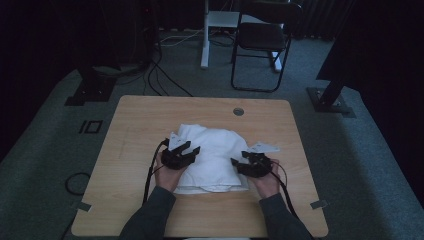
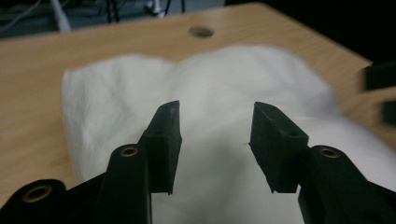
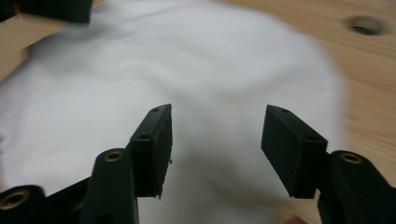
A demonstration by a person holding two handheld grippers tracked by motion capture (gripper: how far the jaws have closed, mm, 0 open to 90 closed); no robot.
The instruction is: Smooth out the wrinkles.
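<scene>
A white folded cloth (image 1: pixel 215 155) lies in the middle of the wooden table (image 1: pixel 135 130). My left gripper (image 1: pixel 189 148) hovers over the cloth's left side, with a hand behind it. In the left gripper view its jaws (image 2: pixel 217 109) stand apart above the cloth (image 2: pixel 224 70) with nothing between them. My right gripper (image 1: pixel 242 161) is at the cloth's right edge. Its jaws (image 3: pixel 217 112) are open too, over the blurred cloth (image 3: pixel 187 60), and grip nothing. A pale flap of cloth (image 1: pixel 265 147) sticks out just beyond the right gripper.
A round cable hole (image 1: pixel 238 111) sits near the table's far edge. Behind the table stand a black folding chair (image 1: pixel 262 40), a white desk leg (image 1: pixel 204 40) and dark stand bases (image 1: pixel 92 87). Cables lie on the grey carpet.
</scene>
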